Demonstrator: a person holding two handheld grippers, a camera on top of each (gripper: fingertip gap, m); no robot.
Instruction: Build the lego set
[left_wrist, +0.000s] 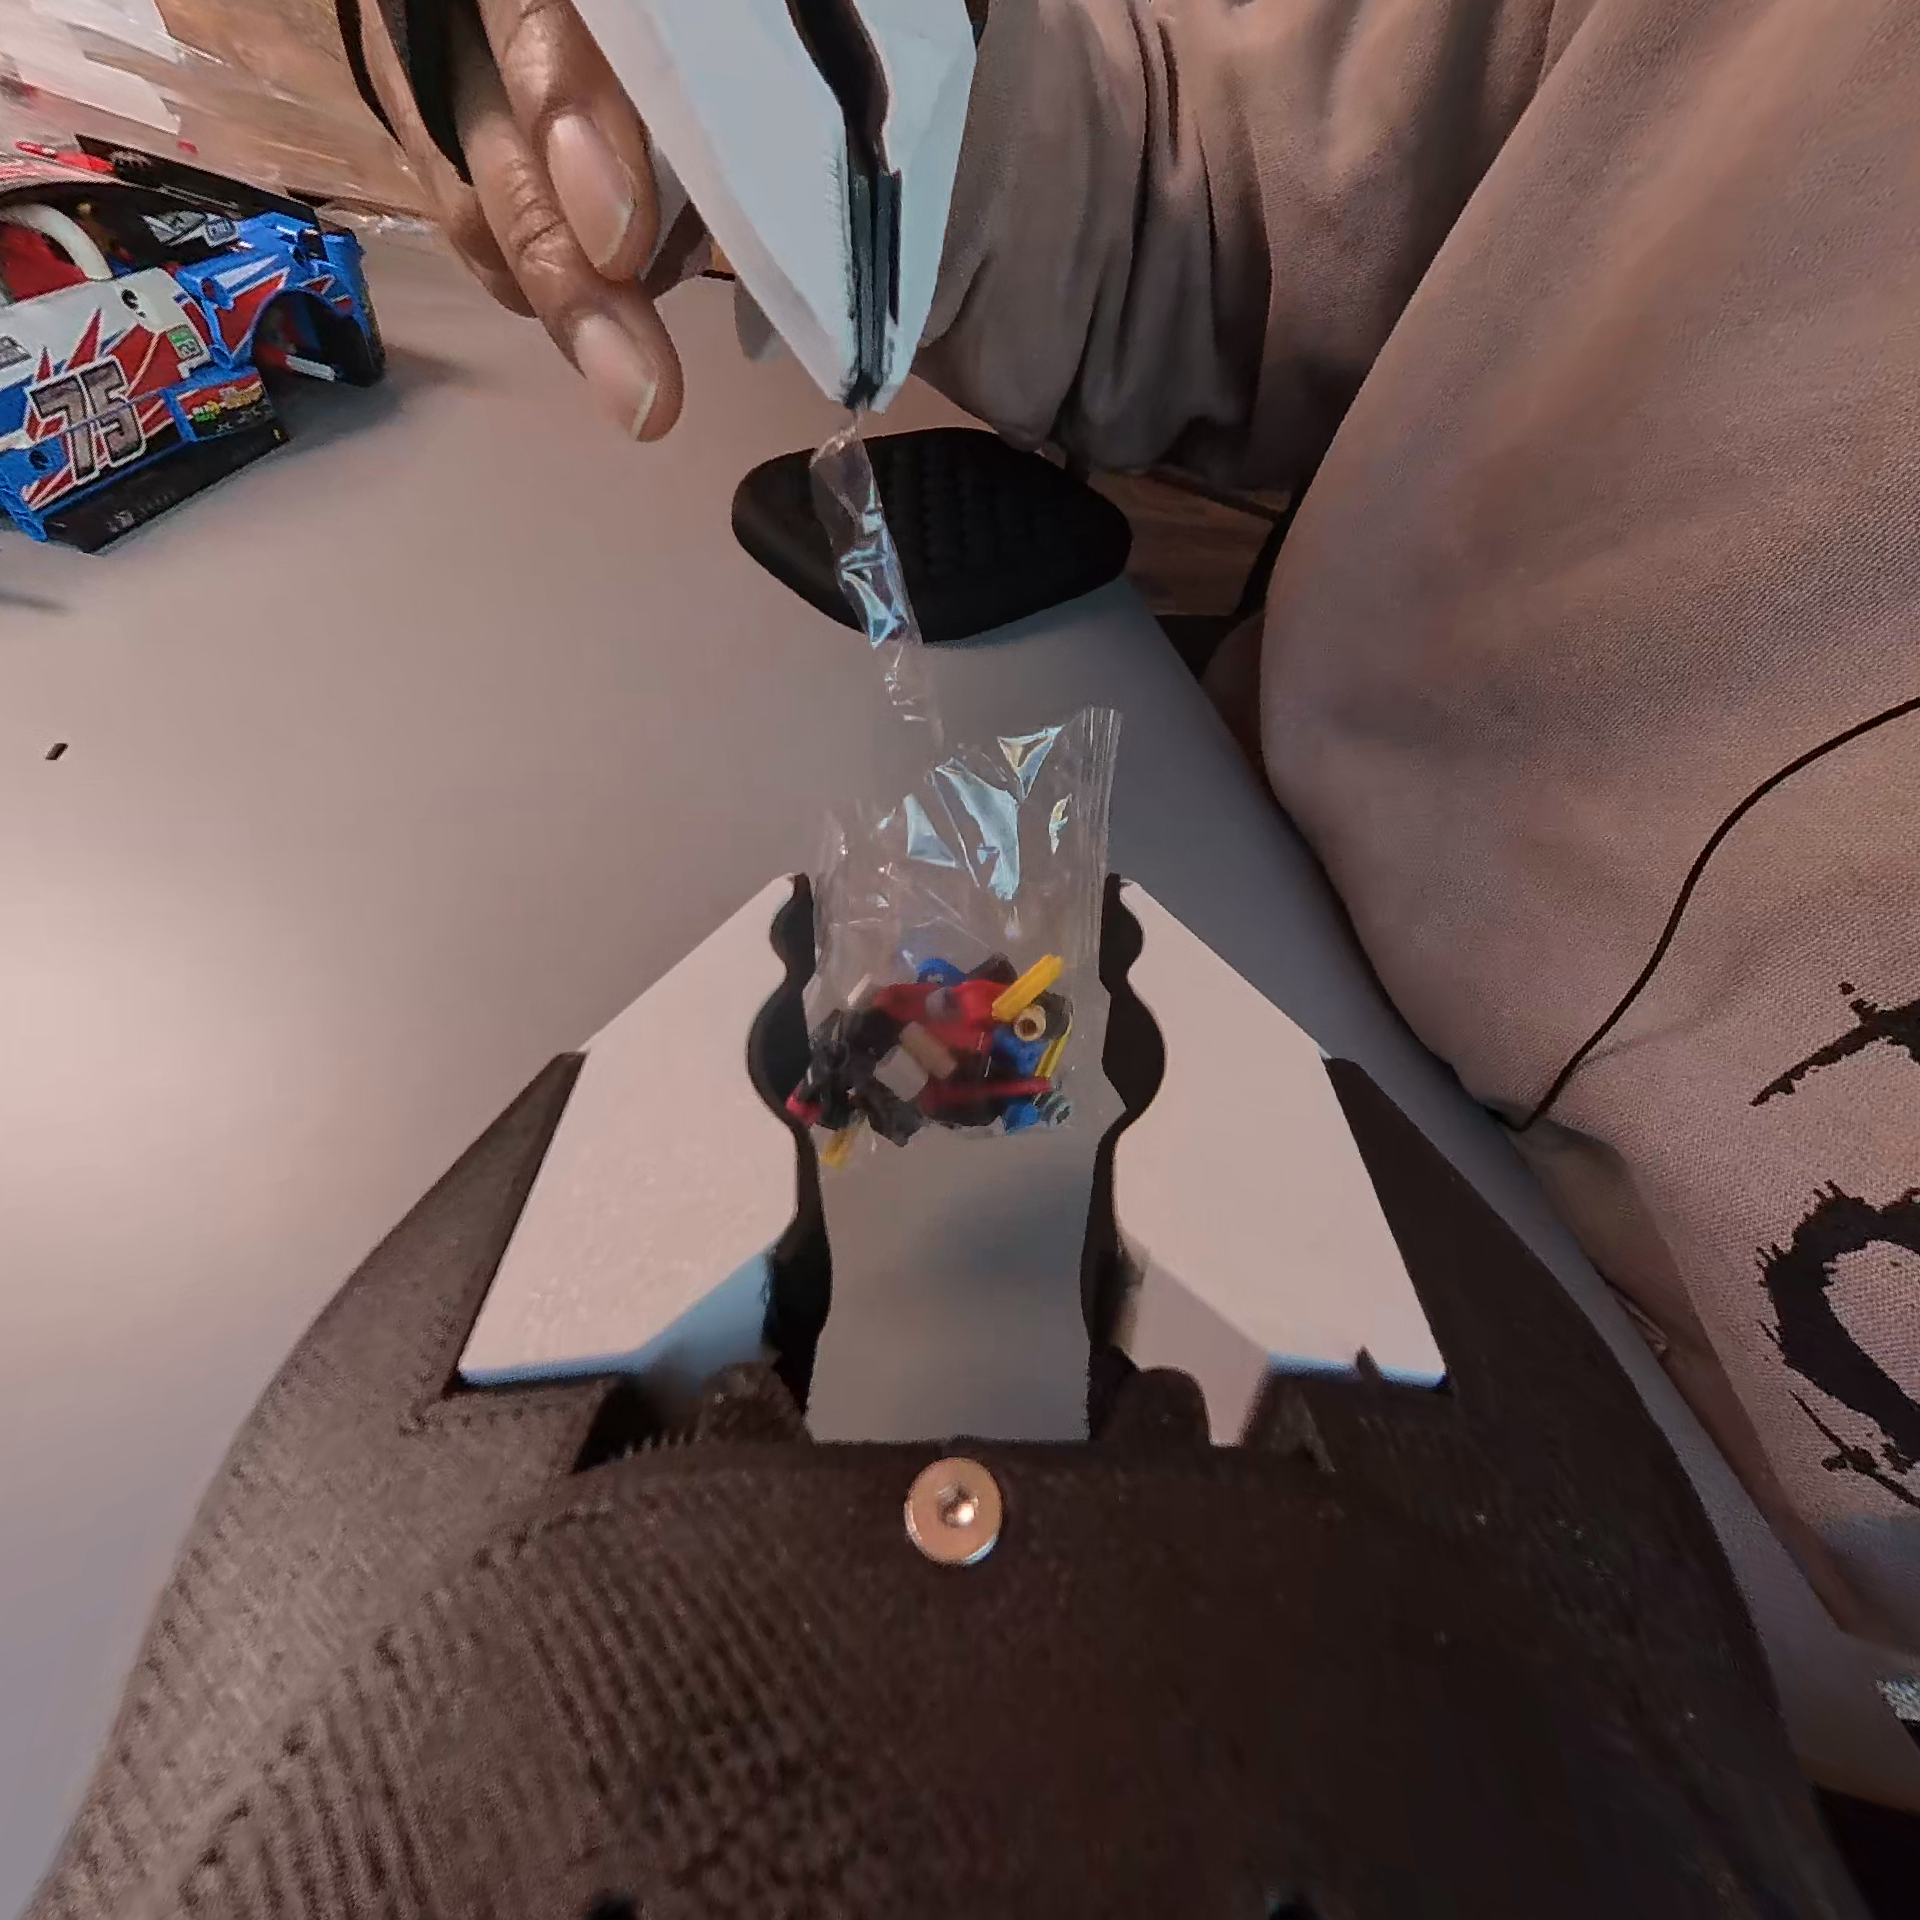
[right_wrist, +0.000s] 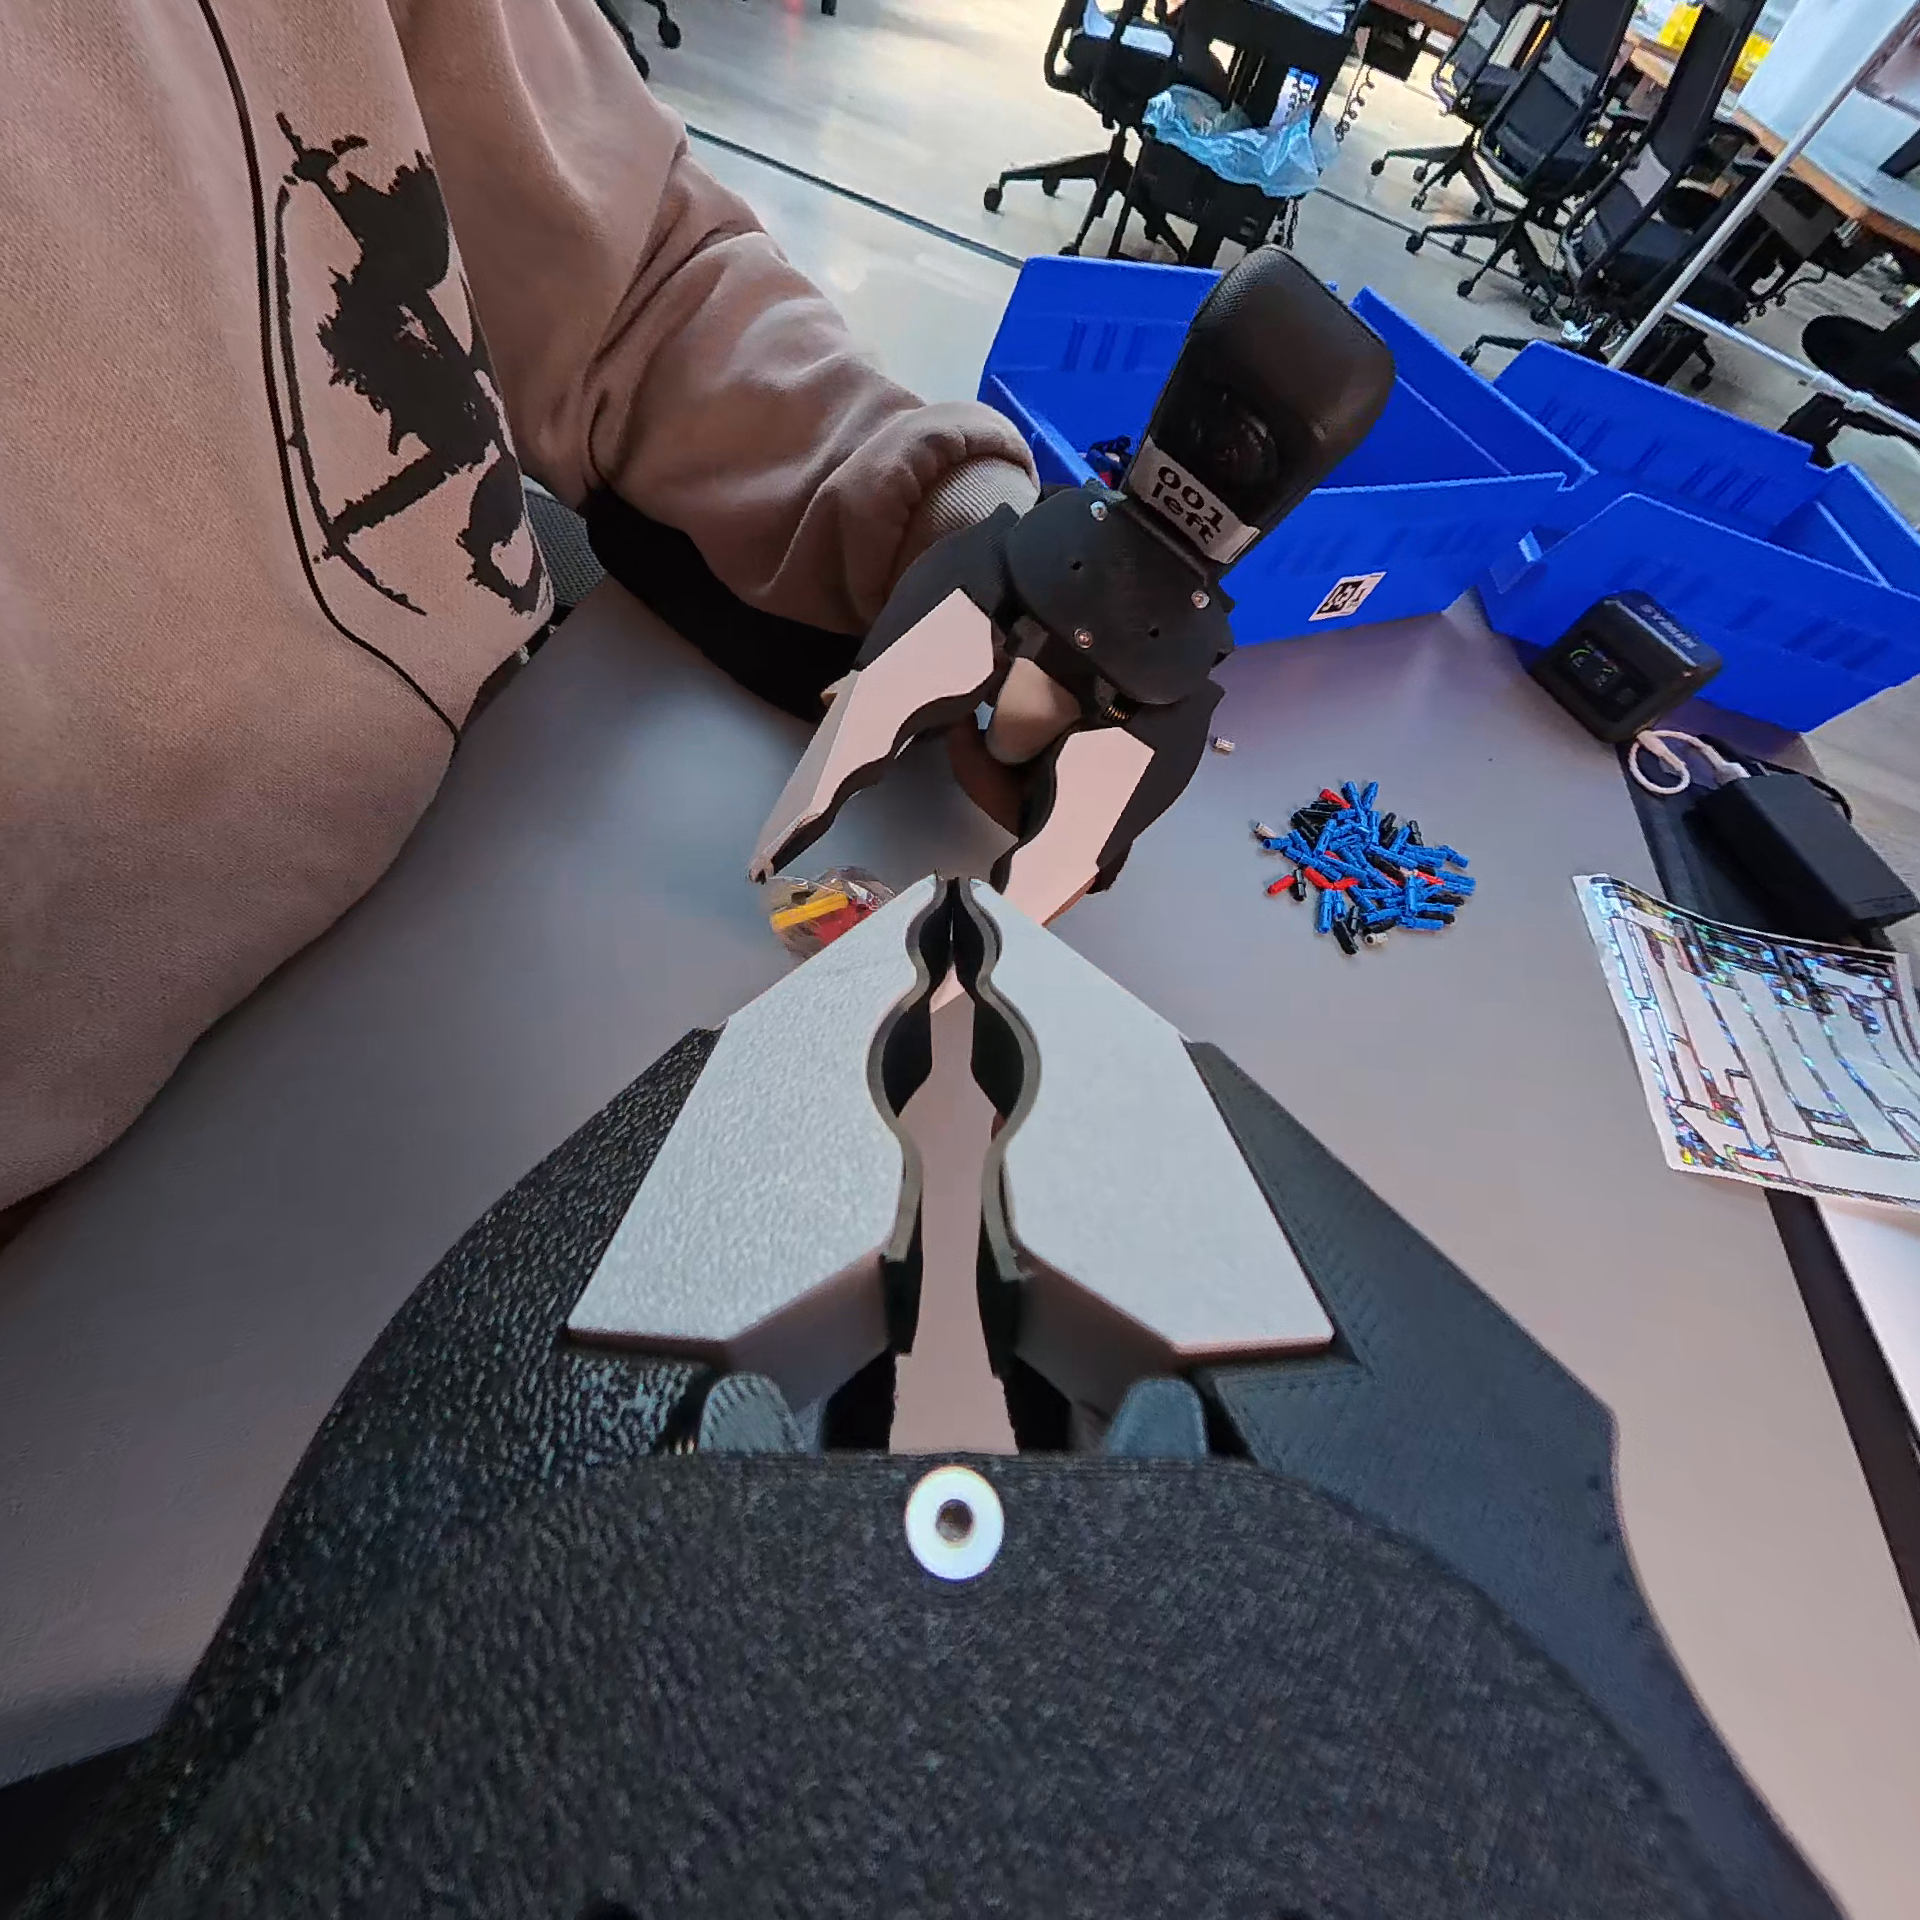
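A small clear plastic bag (left_wrist: 971, 894) holds red, blue, black and yellow lego pieces (left_wrist: 935, 1049) at its bottom. My right gripper (left_wrist: 868, 390) comes down from above and is shut on the bag's stretched top strip (left_wrist: 873, 561). My left gripper (left_wrist: 954, 904) is open, one finger on each side of the bag, above the grey table (left_wrist: 364, 779). I cannot tell whether its fingers touch the bag. In the right wrist view my right gripper (right_wrist: 954, 888) is shut; the left gripper's fingers (right_wrist: 894, 696) face it, spread apart, and part of the bag (right_wrist: 821, 909) shows below them.
A blue, white and red lego car (left_wrist: 135, 343) stands at the far left. A pile of blue, red and black pins (right_wrist: 1361, 873), a sticker sheet (right_wrist: 1766, 1039), blue bins (right_wrist: 1403, 499) and black devices (right_wrist: 1621, 665) lie to the right. The person's torso is close by.
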